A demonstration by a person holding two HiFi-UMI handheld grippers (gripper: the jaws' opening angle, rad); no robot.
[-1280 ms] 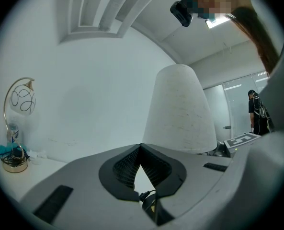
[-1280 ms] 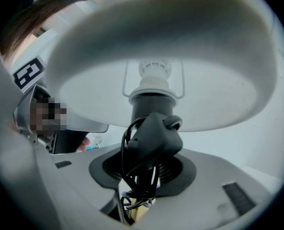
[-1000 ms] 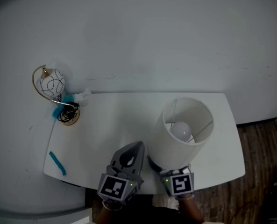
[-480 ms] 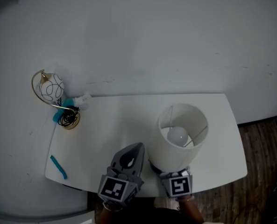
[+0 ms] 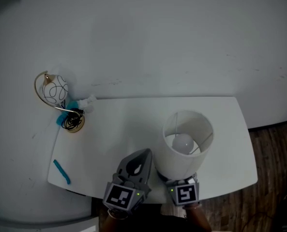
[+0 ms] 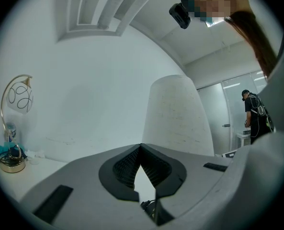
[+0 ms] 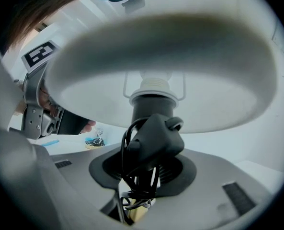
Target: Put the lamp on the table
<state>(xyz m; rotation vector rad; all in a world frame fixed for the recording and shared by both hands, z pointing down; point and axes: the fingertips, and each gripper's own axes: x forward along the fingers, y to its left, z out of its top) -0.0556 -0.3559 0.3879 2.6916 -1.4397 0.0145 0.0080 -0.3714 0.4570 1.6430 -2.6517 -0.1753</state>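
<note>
White-shaded lamp (image 5: 174, 161) clamped by its stem between the right gripper's (image 7: 144, 174) jaws; the left gripper's (image 6: 141, 147) jaws meet, empty.

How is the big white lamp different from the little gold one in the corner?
The big lamp has a white drum shade, open on top with the bulb showing; the little gold lamp hangs a patterned globe from a curved arm. The right claw grips the big lamp's stem; the little gold lamp stands alone on the table. Both are upright, with bundled black cords.
</note>
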